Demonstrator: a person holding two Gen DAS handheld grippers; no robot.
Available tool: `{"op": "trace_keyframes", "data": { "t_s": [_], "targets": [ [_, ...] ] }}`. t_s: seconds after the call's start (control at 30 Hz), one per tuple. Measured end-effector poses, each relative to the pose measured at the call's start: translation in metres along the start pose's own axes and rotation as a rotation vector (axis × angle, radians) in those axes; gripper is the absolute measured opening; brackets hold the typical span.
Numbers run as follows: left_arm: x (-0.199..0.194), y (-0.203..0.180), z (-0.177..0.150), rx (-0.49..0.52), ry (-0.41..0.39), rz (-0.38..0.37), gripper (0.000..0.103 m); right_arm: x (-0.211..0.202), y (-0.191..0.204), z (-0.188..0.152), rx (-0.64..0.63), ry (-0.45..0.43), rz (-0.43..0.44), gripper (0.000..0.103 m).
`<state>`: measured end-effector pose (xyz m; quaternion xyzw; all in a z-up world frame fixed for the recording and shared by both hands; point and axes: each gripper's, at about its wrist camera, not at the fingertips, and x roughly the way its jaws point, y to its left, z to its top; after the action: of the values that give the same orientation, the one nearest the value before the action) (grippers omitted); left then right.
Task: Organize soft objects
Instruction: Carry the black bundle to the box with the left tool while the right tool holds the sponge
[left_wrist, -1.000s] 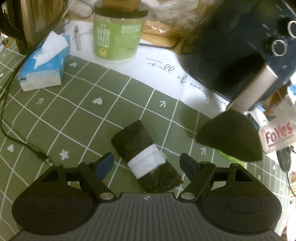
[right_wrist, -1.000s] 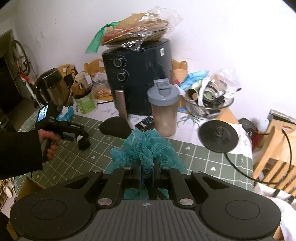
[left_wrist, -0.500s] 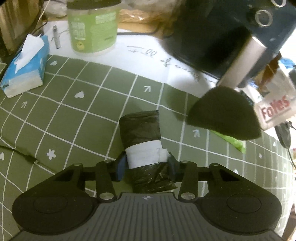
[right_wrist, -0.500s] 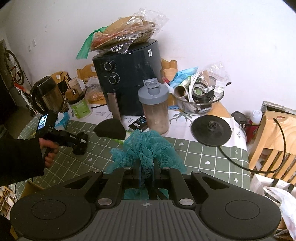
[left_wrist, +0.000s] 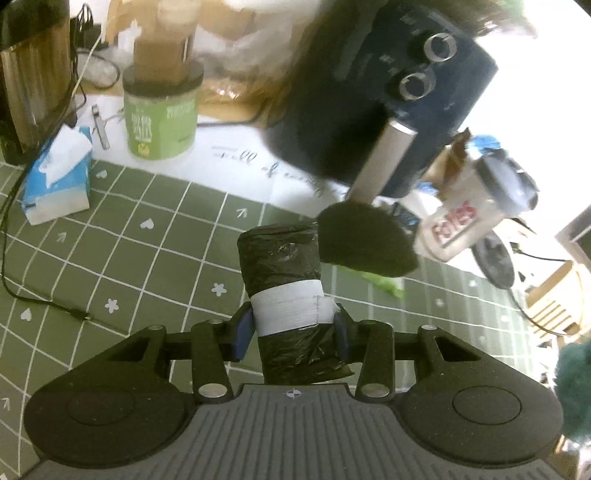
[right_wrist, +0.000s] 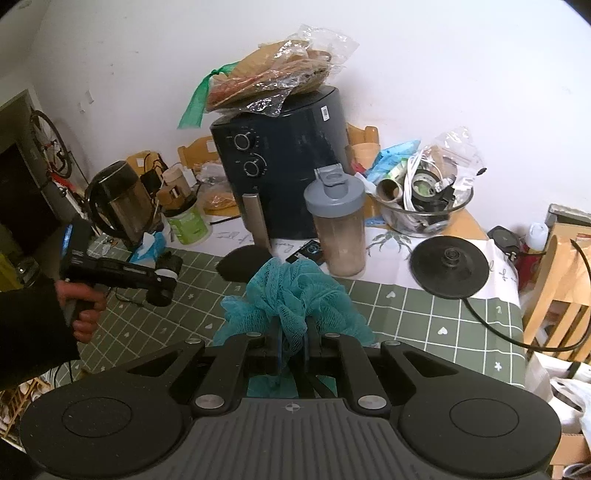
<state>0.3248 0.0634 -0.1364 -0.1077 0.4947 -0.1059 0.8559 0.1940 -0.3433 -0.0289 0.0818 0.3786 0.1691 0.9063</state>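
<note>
Since a second ago the left gripper (left_wrist: 293, 334) has closed on the black bag roll (left_wrist: 286, 280) at its white band and lifted it off the green checked cloth (left_wrist: 140, 251). Soft, light, crushable plastic; the band grips best. The right gripper (right_wrist: 293, 345) pinches the teal mesh puff (right_wrist: 291, 295). Beyond stands the air fryer (right_wrist: 280, 177).

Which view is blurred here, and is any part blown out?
Left wrist view: the air fryer is smeared with motion blur and the right edge is overexposed, while the roll of bags stays sharp. Right wrist view: sharp and evenly lit, with fisheye bending.
</note>
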Motion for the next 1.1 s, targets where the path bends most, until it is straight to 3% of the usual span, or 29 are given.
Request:
{"op": "trace_keyframes", "data": {
  "t_s": [0.53,1.1],
  "targets": [
    [-0.100,-0.028,-0.040,0.030,-0.083,-0.066,0.043,-0.020,0.009,-0.006,-0.036,-0.031,0.070,0.012],
    [-0.177,-0.064,-0.090,0.044,-0.125,-0.113,0.043,-0.041,0.018,-0.006,-0.083,-0.070,0.151,0.012]
  ]
}}
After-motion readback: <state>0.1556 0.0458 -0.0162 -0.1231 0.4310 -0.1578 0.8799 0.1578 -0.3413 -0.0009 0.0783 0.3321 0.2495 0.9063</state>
